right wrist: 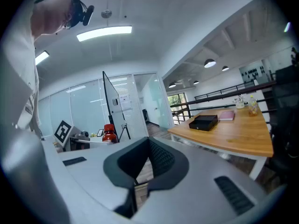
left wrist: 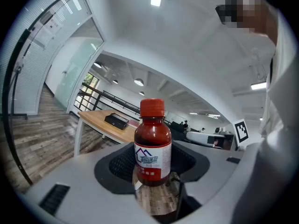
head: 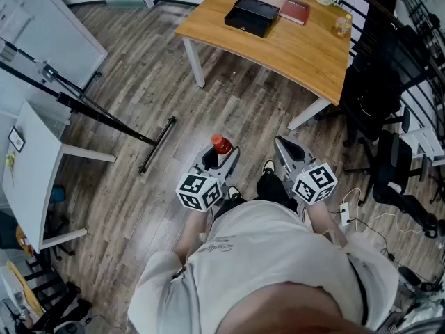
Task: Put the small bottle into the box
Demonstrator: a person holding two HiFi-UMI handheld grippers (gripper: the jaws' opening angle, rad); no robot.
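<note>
Two hand-held grippers sit side by side in front of us, both pointing roughly level towards the table point(head: 292, 51). The left hand-held gripper point(head: 222, 157) is clamped on the small bottle point(left wrist: 152, 148). Its jaws stand wide, with a dark pad pressing each side of the label. The bottle is upright between them, its red cap point(head: 221, 143) rising above the jaw tips, and the wooden floor point(head: 160, 82) shows beneath its base. The liquid inside is dark red-brown, and the label is white above and red below.

The right hand-held gripper point(head: 284, 146) is just beside the left one and apart from it. Its jaws are together at the tips and nothing is between them. From the right gripper view, the bottle shows off to that gripper's left.

The box point(head: 252, 14), black and flat, lies on the table well ahead of both hand-held grippers, across a stretch of bare floor. From the left hand-held gripper it appears ahead and slightly to the left of the bottle. From the right one it is ahead and to the right. A red book point(head: 295, 11) lies just beside the box, on the side away from the left hand-held gripper. A small pale bottle point(head: 342, 25) stands further along, near the table's far corner.
</note>
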